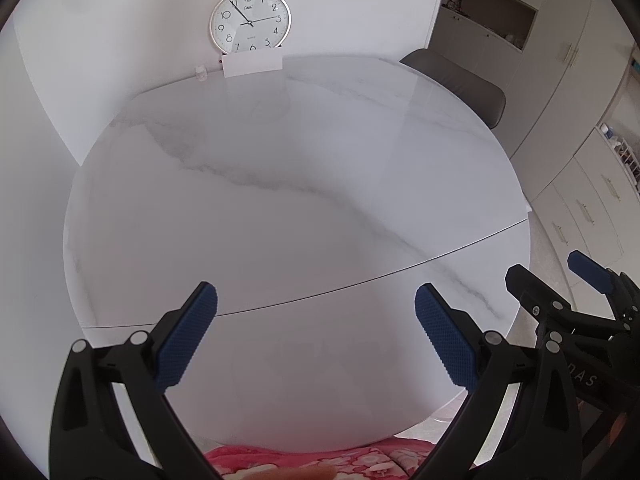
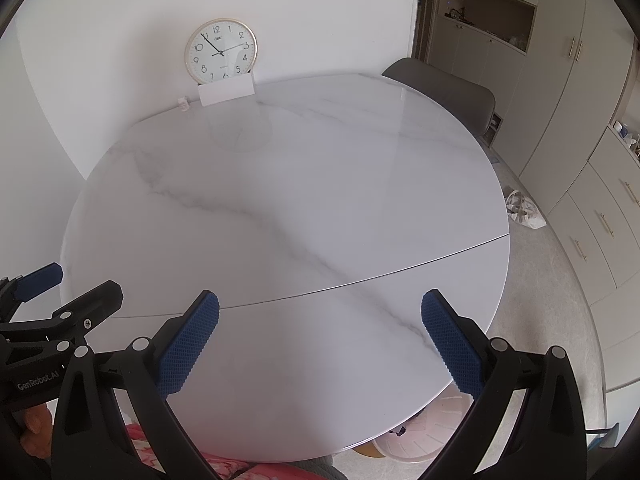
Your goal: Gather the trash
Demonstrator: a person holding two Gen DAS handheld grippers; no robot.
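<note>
My left gripper (image 1: 316,300) hovers open over the near edge of the round white marble table (image 1: 280,184), with nothing between its blue pads. My right gripper (image 2: 320,304) is also open and empty, beside it to the right over the same table (image 2: 300,184). Each gripper shows in the other's view, the right one (image 1: 546,268) at the right edge and the left one (image 2: 86,280) at the left edge. A crumpled white plastic bag (image 2: 524,210) lies on the floor right of the table. A pale pink slatted basket (image 2: 432,428) stands under the table's near right rim.
At the table's far edge a wall clock (image 1: 250,20) leans on the wall behind a white card (image 1: 252,64), with a small white bottle (image 1: 201,72) to its left. A grey chair (image 2: 444,96) stands at the far right. Cabinets (image 2: 600,220) line the right side.
</note>
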